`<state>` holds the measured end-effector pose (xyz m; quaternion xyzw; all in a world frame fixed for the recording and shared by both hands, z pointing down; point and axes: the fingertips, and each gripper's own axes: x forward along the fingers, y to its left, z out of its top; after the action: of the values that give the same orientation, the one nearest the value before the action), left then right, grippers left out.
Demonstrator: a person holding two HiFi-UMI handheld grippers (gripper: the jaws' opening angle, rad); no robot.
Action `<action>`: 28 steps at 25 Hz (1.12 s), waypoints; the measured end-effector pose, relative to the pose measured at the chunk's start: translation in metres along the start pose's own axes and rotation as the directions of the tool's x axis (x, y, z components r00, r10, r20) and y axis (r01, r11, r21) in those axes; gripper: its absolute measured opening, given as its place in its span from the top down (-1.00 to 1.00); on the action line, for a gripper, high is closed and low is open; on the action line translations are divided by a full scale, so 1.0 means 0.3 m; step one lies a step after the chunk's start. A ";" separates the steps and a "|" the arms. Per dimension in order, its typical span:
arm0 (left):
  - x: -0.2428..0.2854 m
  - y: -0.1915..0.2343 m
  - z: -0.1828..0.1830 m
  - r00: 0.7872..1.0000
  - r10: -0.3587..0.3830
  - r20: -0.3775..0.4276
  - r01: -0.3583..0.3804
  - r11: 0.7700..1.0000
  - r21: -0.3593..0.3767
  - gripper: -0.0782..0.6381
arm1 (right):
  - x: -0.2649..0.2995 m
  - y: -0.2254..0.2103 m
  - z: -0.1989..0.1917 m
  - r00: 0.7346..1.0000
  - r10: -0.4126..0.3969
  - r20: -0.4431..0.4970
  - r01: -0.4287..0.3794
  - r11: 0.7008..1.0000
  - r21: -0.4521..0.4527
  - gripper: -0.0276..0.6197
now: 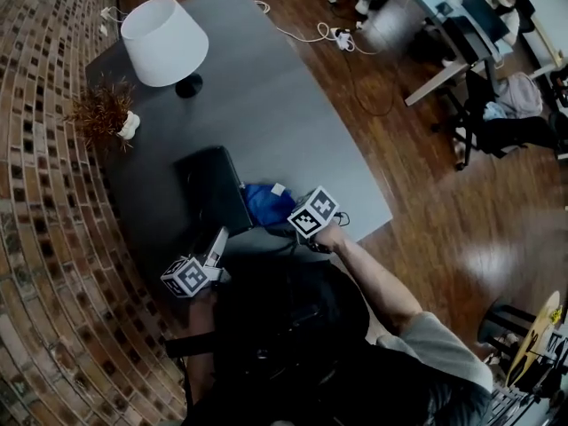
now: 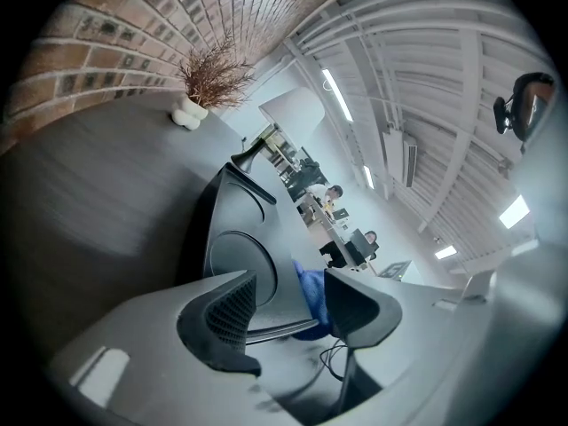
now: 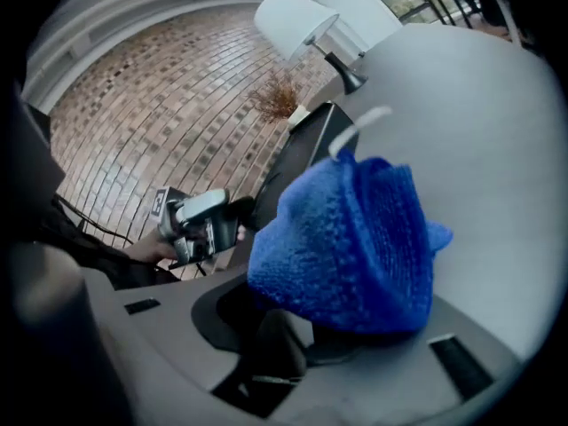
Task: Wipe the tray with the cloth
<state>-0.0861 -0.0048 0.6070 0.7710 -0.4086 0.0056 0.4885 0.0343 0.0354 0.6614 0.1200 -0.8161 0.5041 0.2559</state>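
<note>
A dark tray [image 1: 213,189] lies on the grey table [image 1: 293,114]. My left gripper [image 1: 219,236] is at the tray's near edge. In the left gripper view the tray's rim [image 2: 253,273] spans the gap between the jaws of the left gripper [image 2: 293,313], which are shut on it. A blue cloth [image 1: 269,202] sits bunched just right of the tray, touching its side. My right gripper [image 1: 288,216] is shut on the cloth. In the right gripper view the cloth [image 3: 355,238] covers the fingertips of the right gripper [image 3: 337,327], and the left gripper [image 3: 200,224] shows beyond it.
A white lamp [image 1: 164,41] and a small dried plant [image 1: 105,112] stand at the table's far left. A brick wall [image 1: 35,193] runs along the left. A cable and power strip [image 1: 342,38] lie on the wooden floor, with desks and chairs [image 1: 479,25] beyond.
</note>
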 end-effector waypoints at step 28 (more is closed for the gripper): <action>-0.041 -0.030 0.021 0.999 -0.039 0.035 0.037 0.999 0.040 0.15 | -0.384 -0.358 -0.098 0.678 -0.719 -0.151 0.549 0.633 -0.547 0.19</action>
<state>-0.0909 -0.0001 0.5920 0.7880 -0.4023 -0.0095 0.4659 0.1885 0.0044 0.6918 0.2470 -0.7520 0.1840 0.5827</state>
